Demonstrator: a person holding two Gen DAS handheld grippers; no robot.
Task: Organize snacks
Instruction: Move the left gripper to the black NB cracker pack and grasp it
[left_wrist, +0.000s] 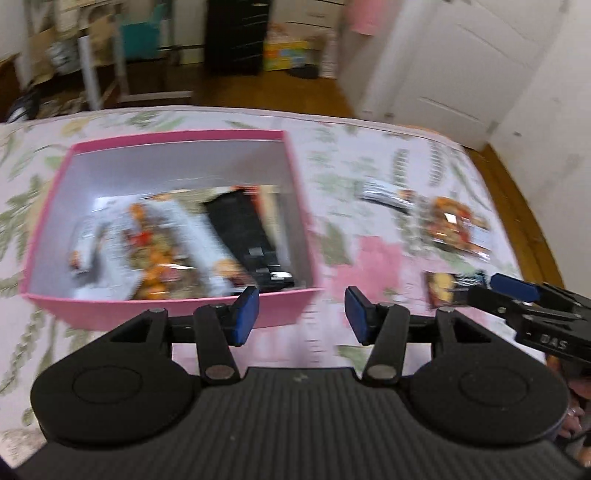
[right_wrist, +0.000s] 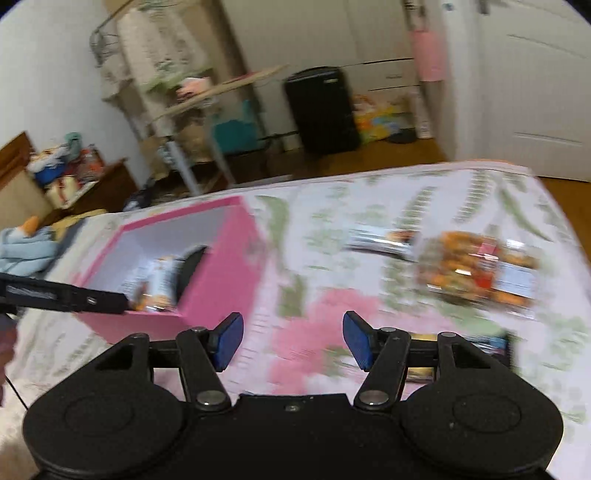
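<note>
a bed (left_wrist: 369, 147) with a white cover printed in green leaves and pink patches fills the near part of both views. past its far edge runs a brown wooden floor (left_wrist: 280, 92). the walls (right_wrist: 48, 74) are white, and a white panelled door (left_wrist: 461, 66) stands to the right. a tall black cabinet (right_wrist: 321, 110) stands on the floor against the back wall, a yellow box (right_wrist: 376, 118) just beside it. left of them is a metal-framed shelf (right_wrist: 177, 110) cluttered with things, a teal bin (right_wrist: 236, 129) beneath it. a low brown wooden cabinet (right_wrist: 107, 184) stands at the far left.
</note>
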